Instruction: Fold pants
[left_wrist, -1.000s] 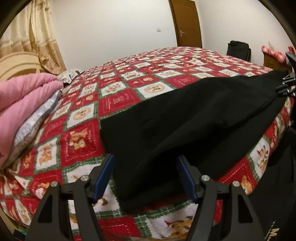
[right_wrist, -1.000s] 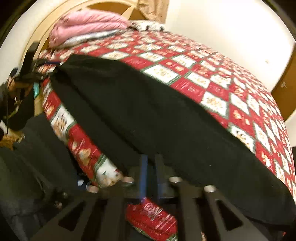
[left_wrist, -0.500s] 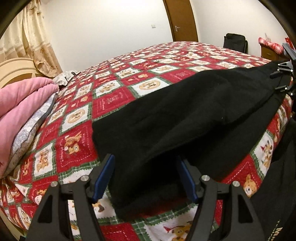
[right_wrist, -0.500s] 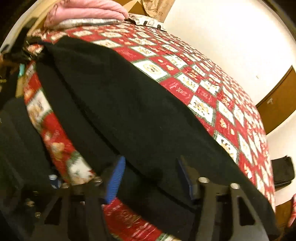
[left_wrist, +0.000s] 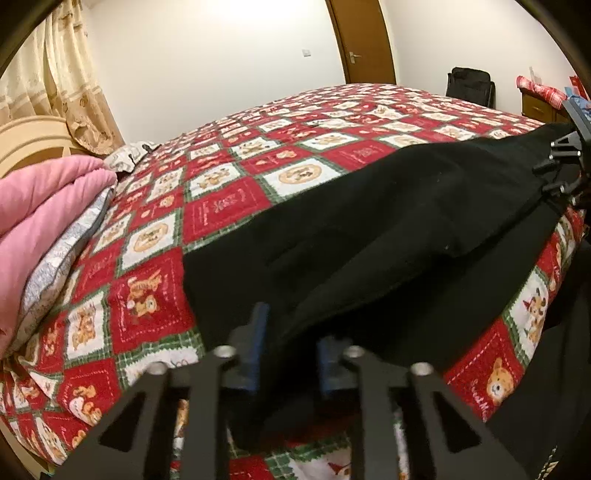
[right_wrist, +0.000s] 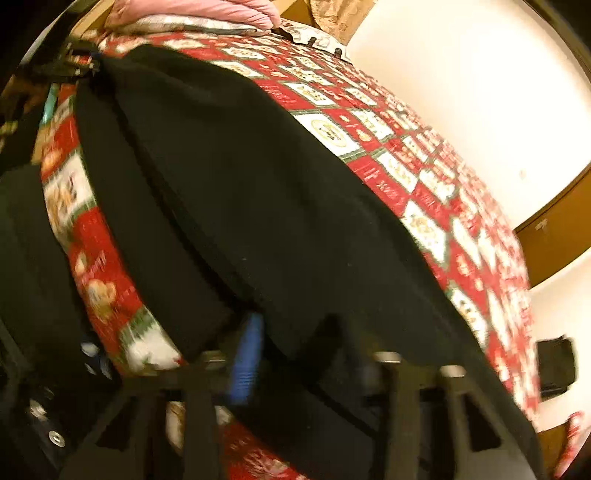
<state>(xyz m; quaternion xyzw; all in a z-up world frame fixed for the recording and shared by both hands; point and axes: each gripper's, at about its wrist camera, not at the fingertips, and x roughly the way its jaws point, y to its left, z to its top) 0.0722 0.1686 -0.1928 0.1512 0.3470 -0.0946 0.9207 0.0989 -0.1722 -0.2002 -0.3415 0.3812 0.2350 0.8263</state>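
Note:
Black pants (left_wrist: 388, 229) lie lengthwise along the near edge of a bed with a red, white and green patchwork quilt (left_wrist: 229, 199). One layer is folded over the other. My left gripper (left_wrist: 290, 350) has closed on one end of the pants. My right gripper (right_wrist: 299, 354) is at the other end (right_wrist: 258, 192), its jaws close together with black cloth between them. Each gripper shows small at the far end in the other's view: the right one (left_wrist: 565, 162), the left one (right_wrist: 70, 66).
Pink folded bedding (left_wrist: 40, 206) and a grey patterned pillow (left_wrist: 62, 266) lie at the bed's head. A wooden door (left_wrist: 365, 40), a black bag (left_wrist: 469, 85) and a low cabinet (left_wrist: 539, 99) stand beyond the bed. The quilt hangs over the near edge (right_wrist: 92, 258).
My left gripper has gone from wide open to shut on the pants' end. My right gripper opened half a second ago and has narrowed again around the cloth.

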